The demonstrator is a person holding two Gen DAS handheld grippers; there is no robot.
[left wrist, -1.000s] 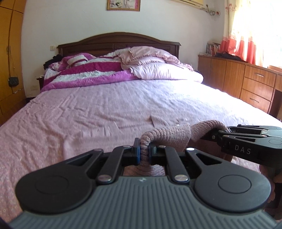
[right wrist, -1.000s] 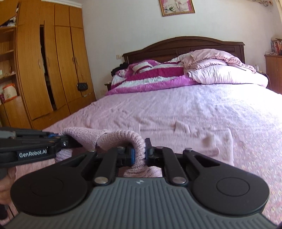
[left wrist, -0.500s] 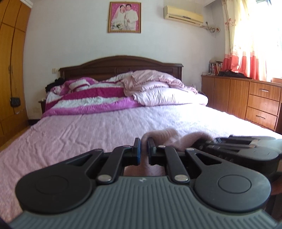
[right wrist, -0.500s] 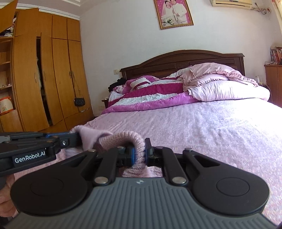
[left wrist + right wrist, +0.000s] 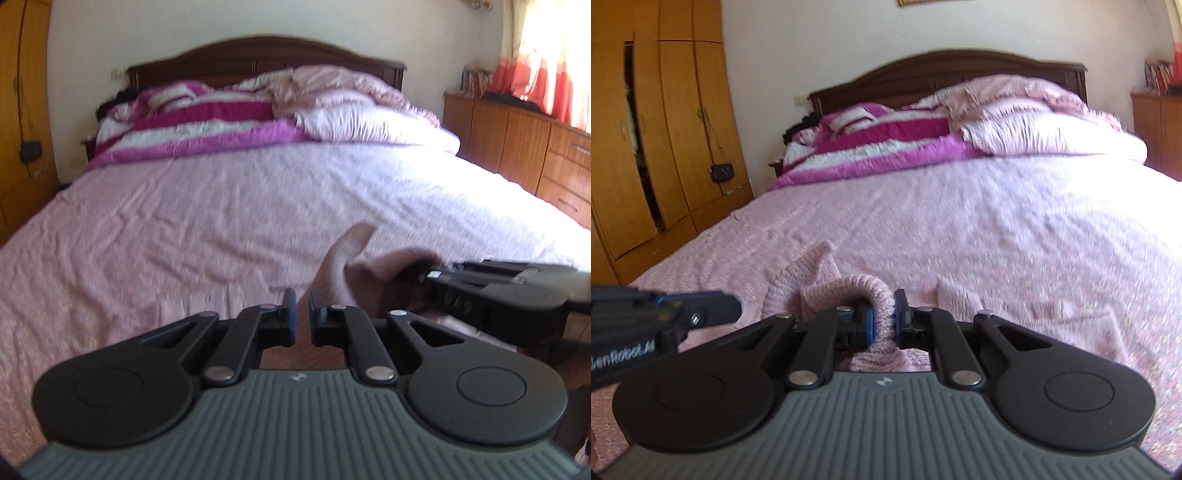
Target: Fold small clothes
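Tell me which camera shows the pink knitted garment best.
The right wrist view: the pink knitted garment sits centred, pinched between the right gripper pads, knit ribbing visible. The left wrist view shows only a blurred flap, clear of the left gripper.

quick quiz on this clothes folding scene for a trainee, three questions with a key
1. True or false: the right gripper is clamped on the pink knit garment.
2. What lies at the head of the bed? A) a striped magenta quilt B) a laptop C) a suitcase
3. Fill in: the gripper whose jaws stand slightly apart with no cloth clamped is the ____ one.

Key: 1 true; 2 A; 3 left, the left gripper.
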